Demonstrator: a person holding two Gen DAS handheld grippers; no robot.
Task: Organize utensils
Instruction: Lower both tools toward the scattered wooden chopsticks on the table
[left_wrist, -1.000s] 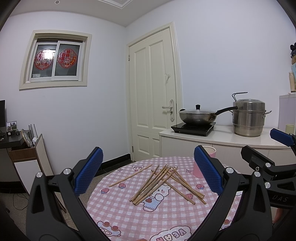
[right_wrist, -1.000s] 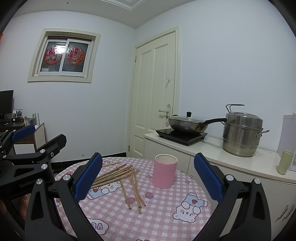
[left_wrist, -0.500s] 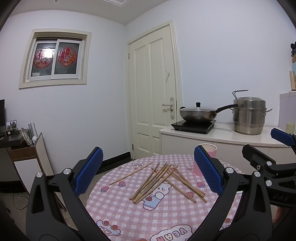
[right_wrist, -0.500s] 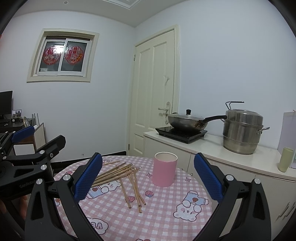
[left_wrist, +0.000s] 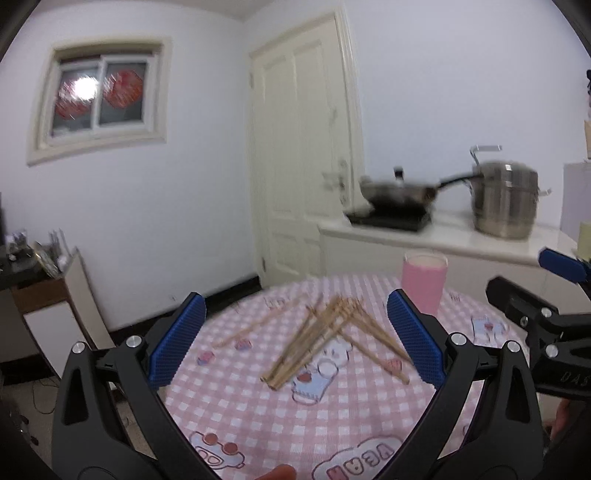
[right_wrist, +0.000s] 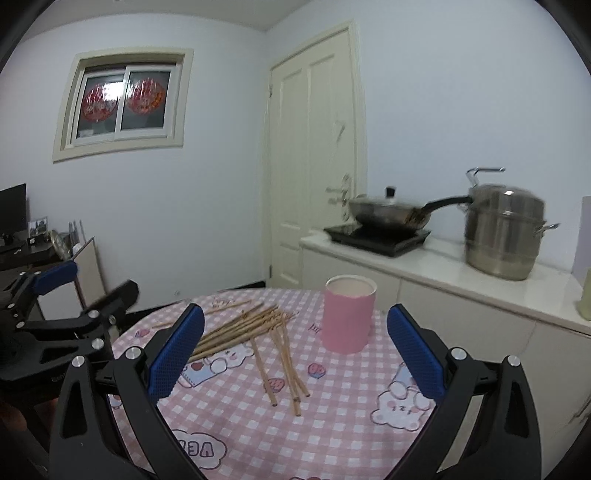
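Several wooden chopsticks (left_wrist: 325, 339) lie scattered in a loose pile on a round table with a pink checked cloth (left_wrist: 332, 413). They also show in the right wrist view (right_wrist: 251, 328). A pink cup (right_wrist: 349, 319) stands upright just right of the pile; it also shows in the left wrist view (left_wrist: 424, 286). My left gripper (left_wrist: 295, 343) is open and empty, above the near side of the table, facing the pile. My right gripper (right_wrist: 295, 347) is open and empty, to the right, facing the chopsticks and cup.
A white counter (right_wrist: 461, 273) stands behind the table with an induction hob and wok (right_wrist: 388, 218) and a steel steamer pot (right_wrist: 502, 236). A closed door (right_wrist: 314, 166) is behind. A desk with clutter (left_wrist: 33, 266) stands at the left.
Both grippers have tilted down and moved closer to the table; the chopsticks and cup sit larger and nearer in both views. Nothing on the table has moved.
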